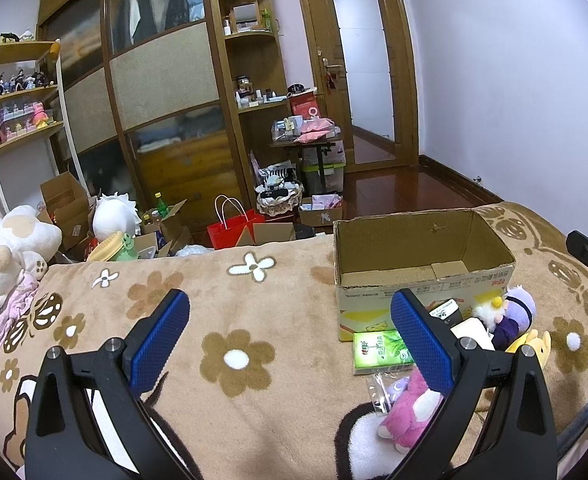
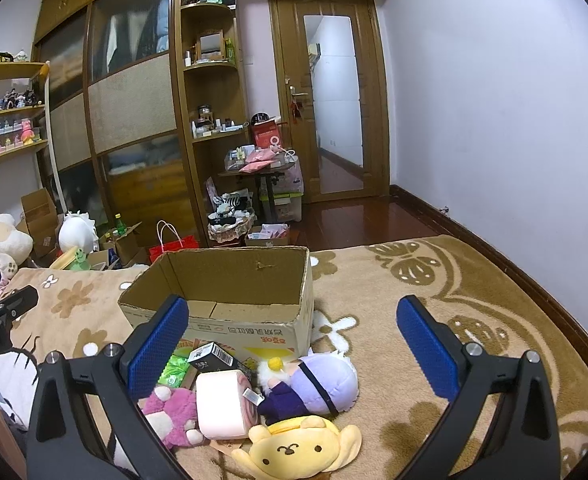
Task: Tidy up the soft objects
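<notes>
An open cardboard box (image 2: 229, 292) (image 1: 422, 256) stands on the flowered blanket. In front of it lies a heap: a purple-haired doll (image 2: 318, 380) (image 1: 510, 312), a yellow dog plush (image 2: 298, 444) (image 1: 534, 344), a pink plush (image 2: 169, 408) (image 1: 410, 412), a pink roll (image 2: 221, 404), a black carton (image 2: 209, 356) and a green tissue pack (image 1: 380, 350). My right gripper (image 2: 294, 348) is open, held above the heap with nothing between its fingers. My left gripper (image 1: 289, 340) is open over bare blanket, left of the heap.
The blanket (image 1: 229, 312) covers the bed. Large white plush toys (image 1: 5, 248) sit at its left end. Beyond the bed are cartons, a red bag (image 1: 233, 228), a wardrobe, shelves and a door (image 2: 330, 100). A wall runs along the right.
</notes>
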`<act>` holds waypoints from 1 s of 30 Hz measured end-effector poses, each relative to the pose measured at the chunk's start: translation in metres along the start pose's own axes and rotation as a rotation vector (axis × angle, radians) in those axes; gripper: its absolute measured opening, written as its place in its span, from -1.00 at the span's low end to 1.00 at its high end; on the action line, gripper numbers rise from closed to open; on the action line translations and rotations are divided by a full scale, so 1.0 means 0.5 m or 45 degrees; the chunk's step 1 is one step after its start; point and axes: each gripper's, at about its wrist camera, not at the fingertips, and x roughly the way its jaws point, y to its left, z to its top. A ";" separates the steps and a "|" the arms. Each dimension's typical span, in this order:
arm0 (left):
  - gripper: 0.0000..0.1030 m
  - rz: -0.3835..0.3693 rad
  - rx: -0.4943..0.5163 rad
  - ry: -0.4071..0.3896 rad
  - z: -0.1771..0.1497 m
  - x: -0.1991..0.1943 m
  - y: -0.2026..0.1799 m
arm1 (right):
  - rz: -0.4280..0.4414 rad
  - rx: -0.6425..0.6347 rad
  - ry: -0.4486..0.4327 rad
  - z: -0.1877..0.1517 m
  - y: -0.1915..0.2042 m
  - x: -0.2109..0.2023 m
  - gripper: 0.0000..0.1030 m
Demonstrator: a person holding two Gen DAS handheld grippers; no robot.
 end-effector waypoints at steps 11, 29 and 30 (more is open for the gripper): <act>0.94 -0.070 0.044 0.061 0.001 0.014 -0.009 | -0.021 0.005 0.051 -0.010 -0.004 0.020 1.00; 0.94 -0.291 0.073 0.327 0.008 0.122 -0.077 | -0.027 0.016 0.218 -0.006 -0.011 0.101 1.00; 0.94 -0.300 0.077 0.343 0.007 0.129 -0.080 | -0.025 0.010 0.236 -0.010 -0.010 0.111 1.00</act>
